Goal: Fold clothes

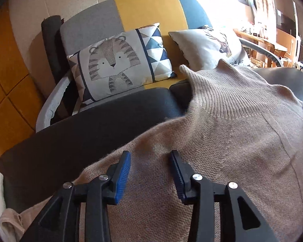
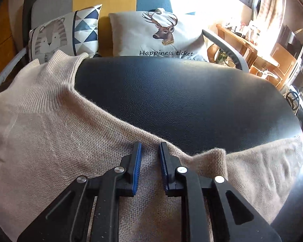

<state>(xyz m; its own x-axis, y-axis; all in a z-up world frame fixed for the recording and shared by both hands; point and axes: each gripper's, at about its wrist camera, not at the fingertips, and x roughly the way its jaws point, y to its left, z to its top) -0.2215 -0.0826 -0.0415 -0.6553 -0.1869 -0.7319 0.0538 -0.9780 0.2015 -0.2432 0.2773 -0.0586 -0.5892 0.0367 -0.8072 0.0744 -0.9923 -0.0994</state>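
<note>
1. Sweater (image 1: 222,141) of beige knit lies spread on a black leather-like surface (image 2: 181,100); I call it the table, though it may be a stool or a padded bench in front of the sofa (image 1: 147,6).
2. Its high ribbed collar (image 2: 50,80) points toward the sofa and the two cushions, one with a tiger (image 1: 111,60) and one with a deer (image 2: 161,32).
3. The body of the sweater looks flat and open, in one layer as far as I can see. On the right side, a sleeve (image 2: 262,165) runs outward along the near edge of the table, and a small ridge of cloth stands up where it meets the body.
4. The left hand-held gripper (image 1: 150,157) is released; its blue pads stand apart over the left shoulder part of the knit, with nothing between them.
5. The right hand-held gripper (image 2: 149,149) is also released, with a narrower gap, and its tips are at the right shoulder edge of the sweater. I cannot tell if the tips touch the cloth.
6. My judgement on progress: no finished fold shows in these views. The sleeves and the body are not laid over each other, so the folding itself seems still to be left. The lower hem is hidden under the hand-held grippers, so that part I cannot judge.
</note>
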